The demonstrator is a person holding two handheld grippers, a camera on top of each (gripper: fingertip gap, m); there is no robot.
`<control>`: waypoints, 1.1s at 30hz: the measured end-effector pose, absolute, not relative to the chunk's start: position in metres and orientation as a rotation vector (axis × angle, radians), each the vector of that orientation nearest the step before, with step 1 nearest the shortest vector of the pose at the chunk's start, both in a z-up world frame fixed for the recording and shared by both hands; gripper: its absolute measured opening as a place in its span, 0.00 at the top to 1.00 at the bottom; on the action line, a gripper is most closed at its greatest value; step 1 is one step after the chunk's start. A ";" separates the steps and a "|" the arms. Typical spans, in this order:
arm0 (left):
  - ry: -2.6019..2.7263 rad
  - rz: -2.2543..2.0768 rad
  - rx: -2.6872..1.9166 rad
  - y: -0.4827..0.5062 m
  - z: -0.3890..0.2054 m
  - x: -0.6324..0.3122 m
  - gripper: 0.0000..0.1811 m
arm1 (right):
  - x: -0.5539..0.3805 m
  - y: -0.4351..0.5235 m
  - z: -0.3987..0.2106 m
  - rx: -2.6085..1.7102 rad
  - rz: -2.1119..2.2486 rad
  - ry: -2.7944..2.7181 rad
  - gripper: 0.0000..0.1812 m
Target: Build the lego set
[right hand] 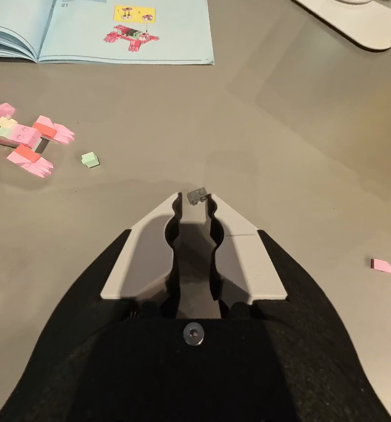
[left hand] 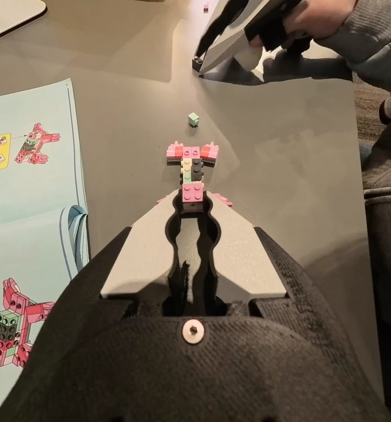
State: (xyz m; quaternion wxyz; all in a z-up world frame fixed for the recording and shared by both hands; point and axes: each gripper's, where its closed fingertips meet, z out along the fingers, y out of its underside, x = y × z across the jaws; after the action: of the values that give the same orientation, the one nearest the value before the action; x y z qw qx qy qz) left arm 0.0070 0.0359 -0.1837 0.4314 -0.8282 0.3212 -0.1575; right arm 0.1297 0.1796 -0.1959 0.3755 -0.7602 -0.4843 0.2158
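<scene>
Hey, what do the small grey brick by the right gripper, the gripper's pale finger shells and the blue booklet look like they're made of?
Small grey studded brick: hard moulded plastic, going by its crisp edges and studs, slight sheen.
Pale grey finger shells of the right gripper: probably printed plastic, matte and faintly grainy.
Light blue instruction booklet: printed paper, with thin fanned pages that curl at the fold.
</scene>
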 end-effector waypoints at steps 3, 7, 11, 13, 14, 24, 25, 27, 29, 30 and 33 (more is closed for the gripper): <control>0.801 -0.393 -2.065 0.036 -0.184 0.007 0.91 | 0.127 0.179 -0.197 -1.942 0.549 -1.267 0.91; 0.802 -0.391 -2.064 0.036 -0.184 0.007 0.91 | 0.118 0.167 -0.197 -1.871 0.658 -1.424 0.92; 0.805 -0.400 -2.065 0.036 -0.184 0.007 0.91 | 0.111 0.146 -0.197 -1.751 0.785 -1.678 0.91; 0.808 -0.399 -2.064 0.036 -0.184 0.008 0.91 | 0.110 0.149 -0.195 -1.767 0.773 -1.679 0.86; 0.808 -0.400 -2.064 0.036 -0.184 0.008 0.91 | 0.110 0.148 -0.193 -1.778 0.776 -1.665 0.85; 0.817 -0.394 -2.060 0.036 -0.184 0.008 0.91 | 0.125 0.159 -0.193 -1.820 0.602 -1.606 0.89; 0.817 -0.395 -2.060 0.036 -0.184 0.008 0.91 | 0.125 0.159 -0.191 -1.817 0.607 -1.601 0.89; 0.816 -0.397 -2.061 0.036 -0.184 0.008 0.91 | 0.122 0.156 -0.189 -1.807 0.624 -1.606 0.90; 0.816 -0.401 -2.061 0.036 -0.184 0.008 0.91 | 0.118 0.152 -0.189 -1.812 0.657 -1.617 0.90; 0.817 -0.402 -2.061 0.036 -0.184 0.009 0.91 | 0.117 0.152 -0.191 -1.823 0.664 -1.619 0.90; 0.821 -0.403 -2.059 0.035 -0.184 0.009 0.91 | 0.115 0.154 -0.198 -1.855 0.673 -1.634 0.95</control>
State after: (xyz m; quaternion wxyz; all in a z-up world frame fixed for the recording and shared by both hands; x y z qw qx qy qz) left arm 0.0091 0.0353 -0.1844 0.4296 -0.8252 0.3291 -0.1616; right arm 0.1149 0.1538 -0.1976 0.2857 -0.6940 -0.6110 0.2518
